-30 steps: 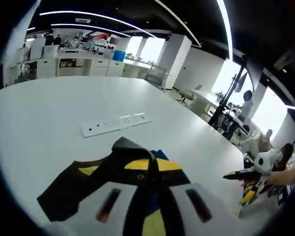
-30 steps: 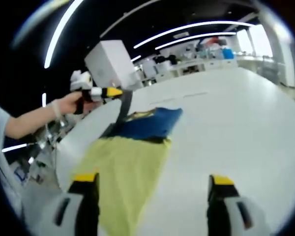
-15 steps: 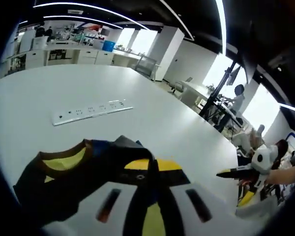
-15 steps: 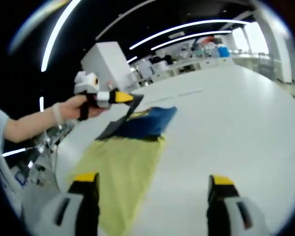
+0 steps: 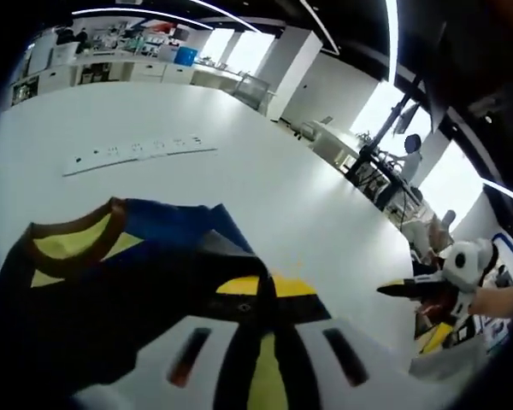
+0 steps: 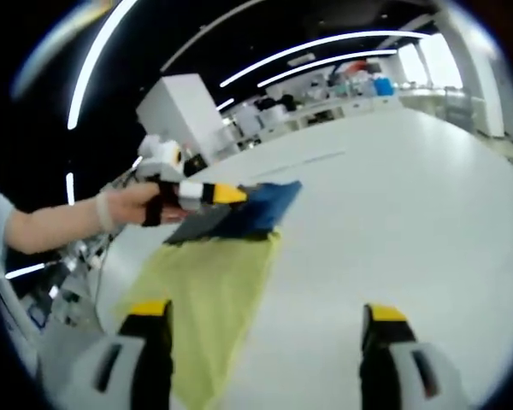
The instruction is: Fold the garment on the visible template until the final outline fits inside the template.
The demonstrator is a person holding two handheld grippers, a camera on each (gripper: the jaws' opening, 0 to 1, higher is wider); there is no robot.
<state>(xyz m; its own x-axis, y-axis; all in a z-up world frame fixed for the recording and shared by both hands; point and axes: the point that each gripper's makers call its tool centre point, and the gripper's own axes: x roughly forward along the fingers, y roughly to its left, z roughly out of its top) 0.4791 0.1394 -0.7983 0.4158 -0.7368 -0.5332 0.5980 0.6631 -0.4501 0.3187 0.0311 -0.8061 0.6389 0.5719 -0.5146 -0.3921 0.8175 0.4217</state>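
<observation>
Since a second ago the lifted part of the garment [image 5: 128, 256] has come down from a raised flap to lie low over the blue part, the left gripper [image 5: 258, 295] still clamped on the dark cloth at its yellow-tipped jaws; in the right gripper view that same gripper [image 6: 227, 194], held in a person's hand [image 6: 141, 205], now sits low at the garment's far end; the garment [image 6: 218, 282] lies on the white table [image 6: 410, 213], yellow nearest, blue and dark beyond; one garment in all; its near edge is cut off below the view, and in the left gripper view its lower part is hidden behind the jaws; no template outline can be made out; the right gripper [image 6: 265, 329] stands wide with nothing between its jaws, above the cloth's right edge and bare table; one white power strip [image 5: 137, 152] lies well beyond the collar; the other gripper [image 5: 432, 295] shows at the right edge, its jaws hard to read there.
</observation>
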